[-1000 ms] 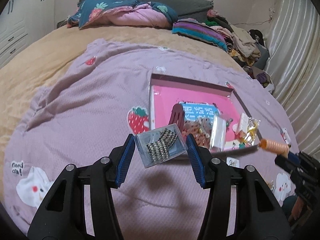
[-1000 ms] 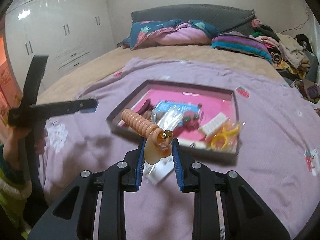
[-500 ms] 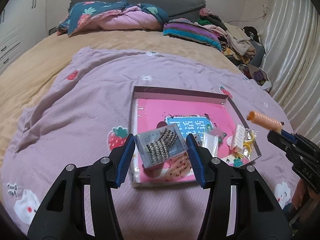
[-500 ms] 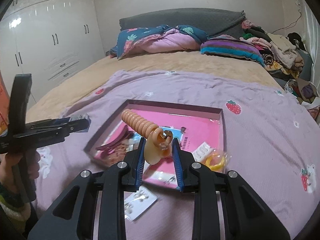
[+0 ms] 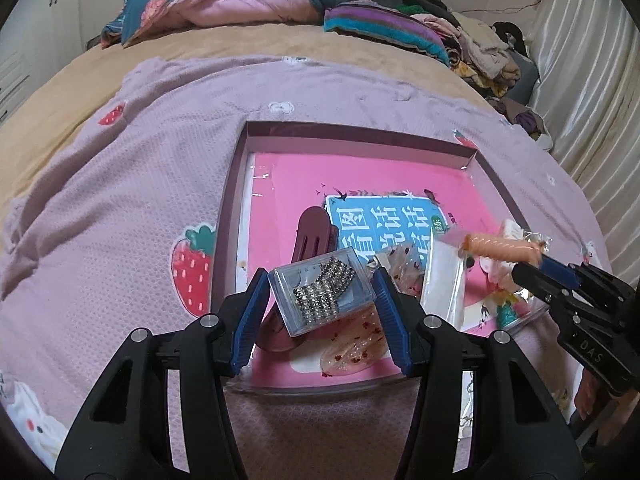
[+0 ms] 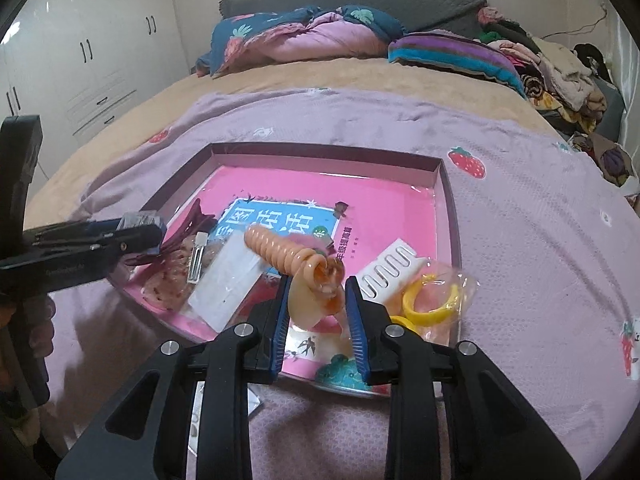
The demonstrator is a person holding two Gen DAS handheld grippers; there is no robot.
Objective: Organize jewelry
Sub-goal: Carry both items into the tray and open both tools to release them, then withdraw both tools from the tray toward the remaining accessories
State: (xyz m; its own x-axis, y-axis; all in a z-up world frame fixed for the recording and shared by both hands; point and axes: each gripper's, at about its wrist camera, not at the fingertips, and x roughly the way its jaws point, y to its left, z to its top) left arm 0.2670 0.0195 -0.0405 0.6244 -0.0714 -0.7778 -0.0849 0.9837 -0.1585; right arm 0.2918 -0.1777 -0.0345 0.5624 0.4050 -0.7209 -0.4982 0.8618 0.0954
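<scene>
1. Two grippers hang over the shallow pink-lined tray (image 5: 236, 184); the left gripper (image 5: 322, 294) clamps a clear plastic box of rhinestone clips (image 5: 320, 290) above the tray's near-left corner.
2. The right gripper (image 6: 316, 304) pinches an orange spiral hair tie (image 6: 288, 254) above the tray's near edge.
3. In the tray lie a maroon hair claw (image 5: 314, 232), a white comb (image 6: 390, 272) and yellow rings in a bag (image 6: 430, 300).

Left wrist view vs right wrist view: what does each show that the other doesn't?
Only the left wrist view shows the rhinestone pieces inside the clear case held by the left gripper, and the curtain.

Only the right wrist view shows the white wardrobe, the yellow rings in a bag and the white comb clearly.

Both show the pink tray on the purple blanket, the dark red hair clip and the orange spiral clip in the right gripper.
</scene>
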